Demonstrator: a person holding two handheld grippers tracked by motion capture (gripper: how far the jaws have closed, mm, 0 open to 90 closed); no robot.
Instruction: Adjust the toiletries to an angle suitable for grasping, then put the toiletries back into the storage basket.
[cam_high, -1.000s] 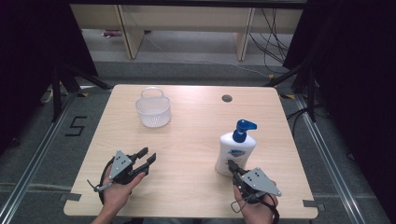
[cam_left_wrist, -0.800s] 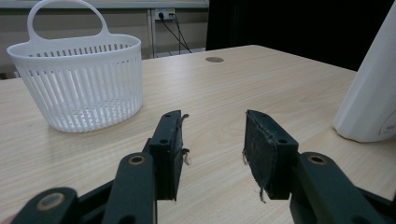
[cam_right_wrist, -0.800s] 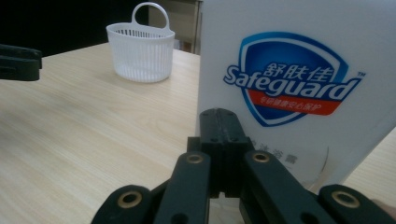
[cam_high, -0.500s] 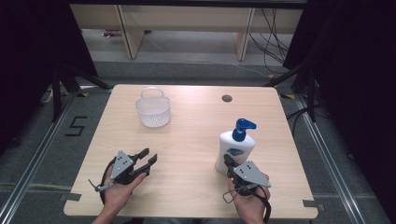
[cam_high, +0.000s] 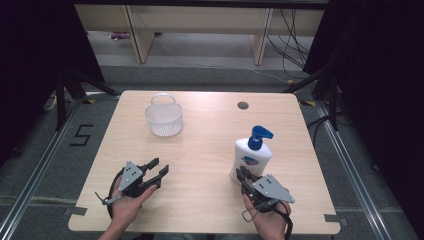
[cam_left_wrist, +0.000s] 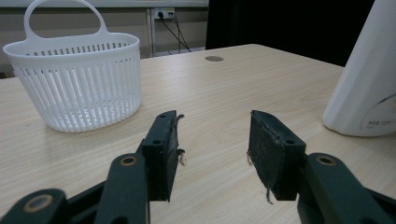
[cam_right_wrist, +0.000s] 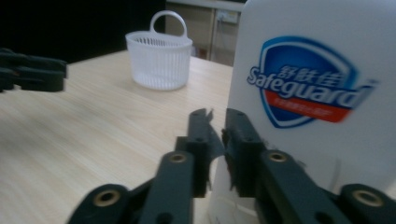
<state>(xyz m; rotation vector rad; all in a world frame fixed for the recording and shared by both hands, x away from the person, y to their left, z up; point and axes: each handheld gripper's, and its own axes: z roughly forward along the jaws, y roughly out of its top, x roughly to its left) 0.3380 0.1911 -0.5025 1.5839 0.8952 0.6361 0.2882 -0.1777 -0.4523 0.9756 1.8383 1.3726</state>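
The soap bottle (cam_high: 251, 159) stood upright on the right half of the table (cam_high: 210, 145), white with a blue pump on top. Its label (cam_right_wrist: 306, 88) read "Safeguard" in white on a blue shield, with a red band beneath; the smaller characters above were too blurred for me to read. My right gripper (cam_high: 243, 175) sat just at the bottle's base, its jaws nearly pressed together with only a thin slit between them, holding nothing; whether the tips touched the bottle I could not tell. My left gripper (cam_high: 157, 168) rested well apart on the left, jaws spread wide and empty. The white slatted basket (cam_high: 163, 116) with its handle stood farther back, apparently empty.
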